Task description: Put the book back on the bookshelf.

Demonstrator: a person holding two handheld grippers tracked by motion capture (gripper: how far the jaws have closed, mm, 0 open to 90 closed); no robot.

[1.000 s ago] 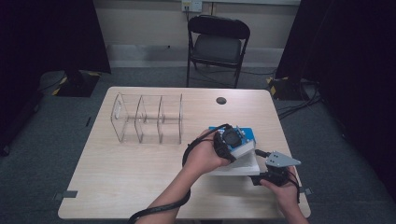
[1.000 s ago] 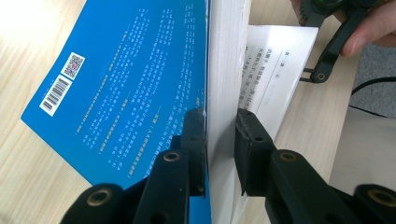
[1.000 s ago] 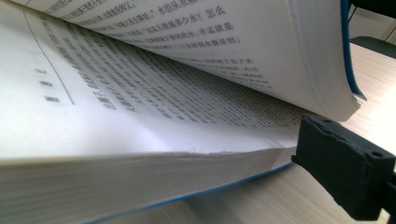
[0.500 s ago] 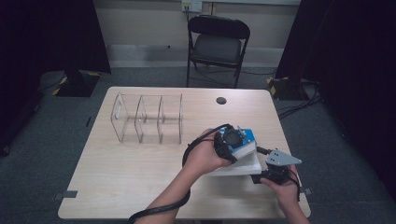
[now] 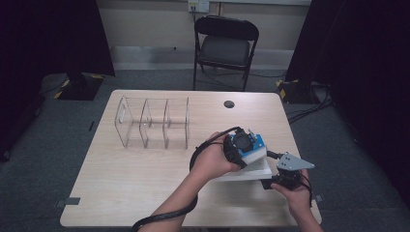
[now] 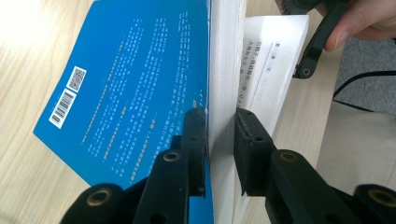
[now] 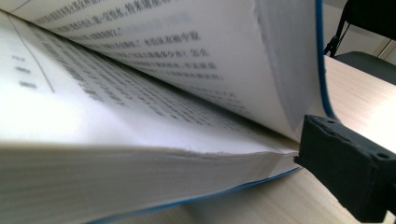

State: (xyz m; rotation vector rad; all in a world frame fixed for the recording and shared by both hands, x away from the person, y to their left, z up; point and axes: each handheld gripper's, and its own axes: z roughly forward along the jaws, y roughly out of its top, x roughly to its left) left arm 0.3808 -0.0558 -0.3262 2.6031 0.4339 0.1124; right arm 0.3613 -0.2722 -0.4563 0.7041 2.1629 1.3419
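Wooden table unchanged: left gripper still pinches the book open beside the clear rack, right gripper's grip unclear.

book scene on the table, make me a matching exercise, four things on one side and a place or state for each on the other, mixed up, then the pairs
Things:
1. book
2. clear divider rack
3. folding chair
4. left gripper

Places or states:
a. on the floor beyond the table's far edge
b. shut on a raised block of pages and the blue cover
c. lying open near the table's near right corner
d. standing on the table's far left part, nothing in its compartments

Pairs: 1-c, 2-d, 3-a, 4-b
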